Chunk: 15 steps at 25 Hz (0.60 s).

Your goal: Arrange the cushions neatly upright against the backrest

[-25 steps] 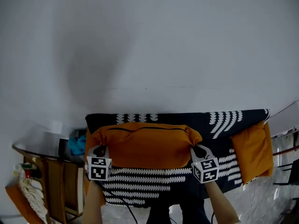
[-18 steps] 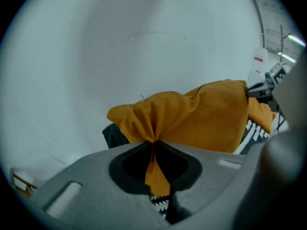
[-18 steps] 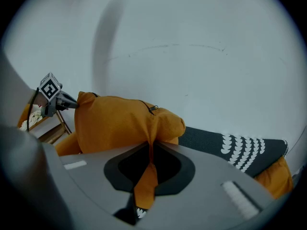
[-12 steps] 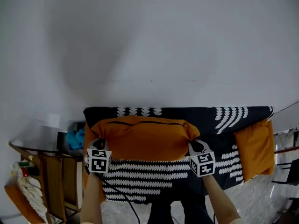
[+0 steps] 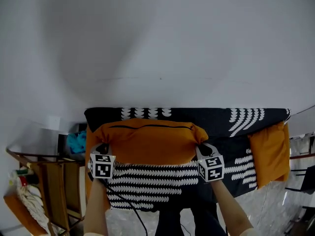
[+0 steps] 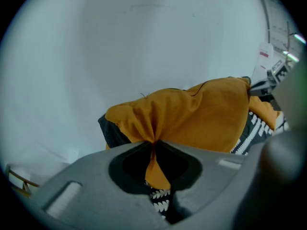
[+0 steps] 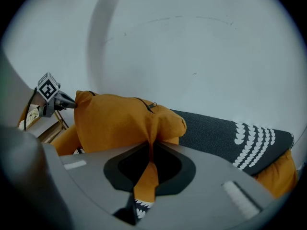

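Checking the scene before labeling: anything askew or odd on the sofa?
The right cushion sits tilted at the right end of the sofa, seemingly not against the backrest. The middle cushion is held by its corners, fabric bunched in the left gripper and right gripper.

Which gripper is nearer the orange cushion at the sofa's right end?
Right. The right gripper grips the large cushion at the corner facing the end cushion, a gap away; the left gripper grips the opposite corner.
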### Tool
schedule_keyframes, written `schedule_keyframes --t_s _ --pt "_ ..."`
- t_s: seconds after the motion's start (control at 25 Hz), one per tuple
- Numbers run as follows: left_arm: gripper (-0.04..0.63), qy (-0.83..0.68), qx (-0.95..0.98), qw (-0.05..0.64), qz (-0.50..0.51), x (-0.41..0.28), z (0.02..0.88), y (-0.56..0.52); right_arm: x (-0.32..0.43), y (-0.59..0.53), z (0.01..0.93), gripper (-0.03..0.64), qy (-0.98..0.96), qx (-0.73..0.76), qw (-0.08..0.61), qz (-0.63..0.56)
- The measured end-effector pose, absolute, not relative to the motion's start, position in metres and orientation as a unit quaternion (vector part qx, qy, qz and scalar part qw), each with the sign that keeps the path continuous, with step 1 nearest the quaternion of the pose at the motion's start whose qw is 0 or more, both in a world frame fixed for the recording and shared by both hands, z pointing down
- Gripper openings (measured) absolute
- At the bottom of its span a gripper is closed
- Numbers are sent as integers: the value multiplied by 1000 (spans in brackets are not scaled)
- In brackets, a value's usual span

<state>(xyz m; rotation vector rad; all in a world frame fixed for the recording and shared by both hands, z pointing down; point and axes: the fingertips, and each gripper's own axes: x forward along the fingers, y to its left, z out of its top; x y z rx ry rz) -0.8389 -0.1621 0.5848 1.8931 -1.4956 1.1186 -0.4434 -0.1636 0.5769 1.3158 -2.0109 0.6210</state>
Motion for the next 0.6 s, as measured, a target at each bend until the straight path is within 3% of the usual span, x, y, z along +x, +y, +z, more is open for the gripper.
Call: schedule_keyframes --t_s 0.28,0.44,0.52,0.6 --pt "84 -555 693 230 398 -842 587 -172 -438 -169 579 59 -758 511 321 249" --pt "155 -575 684 225 388 -848 578 -170 -428 -170 575 150 -745 530 322 247" --pt "160 -589 678 218 382 -851 568 -169 -428 -172 568 281 -745 537 311 244" --pt "167 -596 680 205 375 -851 559 -168 -428 -173 557 307 -747 544 299 237"
